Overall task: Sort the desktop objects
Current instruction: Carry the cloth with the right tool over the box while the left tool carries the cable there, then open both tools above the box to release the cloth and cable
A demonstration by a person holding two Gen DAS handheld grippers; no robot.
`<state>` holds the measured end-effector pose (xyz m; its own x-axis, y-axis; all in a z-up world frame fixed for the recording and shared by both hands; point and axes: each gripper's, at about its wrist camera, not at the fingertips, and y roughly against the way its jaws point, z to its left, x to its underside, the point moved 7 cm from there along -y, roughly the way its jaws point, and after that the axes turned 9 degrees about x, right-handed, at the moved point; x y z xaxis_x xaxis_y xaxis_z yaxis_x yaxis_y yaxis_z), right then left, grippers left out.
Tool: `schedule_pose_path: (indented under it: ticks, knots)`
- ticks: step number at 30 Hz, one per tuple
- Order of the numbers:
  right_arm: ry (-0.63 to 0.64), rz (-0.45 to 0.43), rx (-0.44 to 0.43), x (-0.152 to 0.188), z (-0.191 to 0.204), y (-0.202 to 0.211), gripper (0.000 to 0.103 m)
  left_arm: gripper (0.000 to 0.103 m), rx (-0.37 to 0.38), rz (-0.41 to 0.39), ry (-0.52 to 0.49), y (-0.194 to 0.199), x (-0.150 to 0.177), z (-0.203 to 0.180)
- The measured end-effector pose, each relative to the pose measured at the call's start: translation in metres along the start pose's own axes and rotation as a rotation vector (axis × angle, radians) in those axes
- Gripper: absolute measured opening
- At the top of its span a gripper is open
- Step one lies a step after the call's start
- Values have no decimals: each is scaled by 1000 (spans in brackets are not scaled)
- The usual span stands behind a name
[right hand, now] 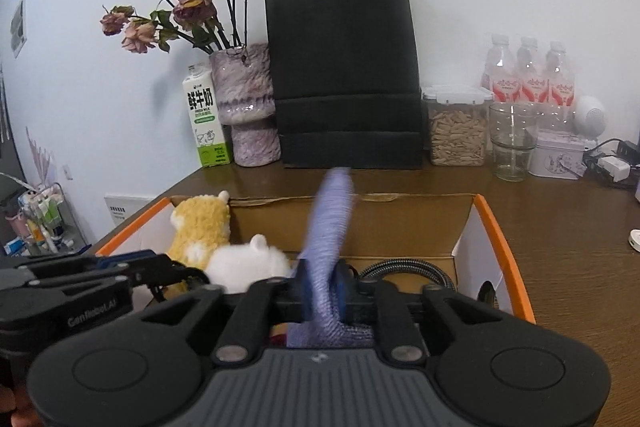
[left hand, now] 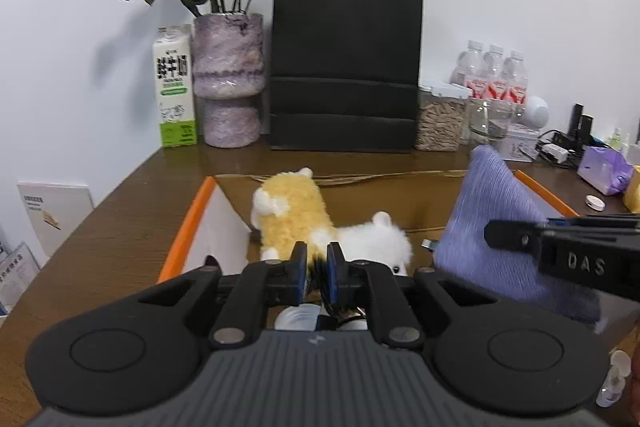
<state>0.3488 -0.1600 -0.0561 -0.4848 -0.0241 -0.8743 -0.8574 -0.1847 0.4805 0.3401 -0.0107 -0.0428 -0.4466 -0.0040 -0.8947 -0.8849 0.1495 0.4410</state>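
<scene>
An orange-rimmed cardboard box (left hand: 188, 227) stands open on the brown desk. In it lies a yellow-and-white plush toy (left hand: 292, 215). My left gripper (left hand: 318, 275) is shut on the toy's near end, with yellow fur and dark fibres pinched between the blue pads. A purple knit cloth (right hand: 332, 219) stands up blurred between the pads of my right gripper (right hand: 322, 287), whose jaws are slightly apart and not clamped on it. The cloth (left hand: 492, 199) hangs over the box's right half in the left wrist view. The left gripper (right hand: 192, 273) sits at my right gripper's left.
Along the wall stand a milk carton (right hand: 206, 123), a vase of dried roses (right hand: 248, 107), a black paper bag (right hand: 344, 75), a seed jar (right hand: 456, 127), a glass (right hand: 512, 143) and water bottles (right hand: 528, 71). A braided cable (right hand: 408, 265) lies in the box.
</scene>
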Motion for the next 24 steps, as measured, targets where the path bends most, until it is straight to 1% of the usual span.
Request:
schedule_pose_path:
  ticks: [1, 2, 3, 4, 5, 6, 7, 8, 9, 11, 16, 24]
  knots:
    - [6, 4, 7, 0, 0, 1, 42, 14, -10, -7, -5, 2, -1, 0]
    - [16, -1, 19, 0, 1, 4, 67, 21, -13, -17, -7, 4, -2, 1]
    - [23, -17, 31, -2, 1, 8, 77, 36, -8, -30, -9, 7, -3, 0]
    - [33, -40, 43, -4, 1, 14, 92, 46, -9, -43, -13, 11, -5, 0]
    - [41, -62, 52, -6, 1, 19, 93, 69, -22, -60, -20, 15, -7, -1]
    - [48, -80, 63, -8, 1, 25, 93, 90, -38, -77, -28, 19, -9, -2]
    - [47, -90, 71, -10, 1, 28, 98, 96, -59, -100, -39, 23, -11, -3]
    - [41, -102, 80, -11, -1, 32, 103, 103, -96, -124, -46, 27, -12, -3]
    - [35, -113, 88, -12, -3, 35, 103, 103, -118, -143, -54, 31, -13, -3]
    - [26, -125, 96, -15, -6, 41, 103, 103, -130, -155, -61, 34, -15, -5]
    - [7, -148, 97, -18, -10, 50, 103, 103, -115, -149, -58, 37, -13, -7]
    - [26, -152, 91, -18, -6, 55, 103, 103, -103, -150, -53, 39, -12, -9]
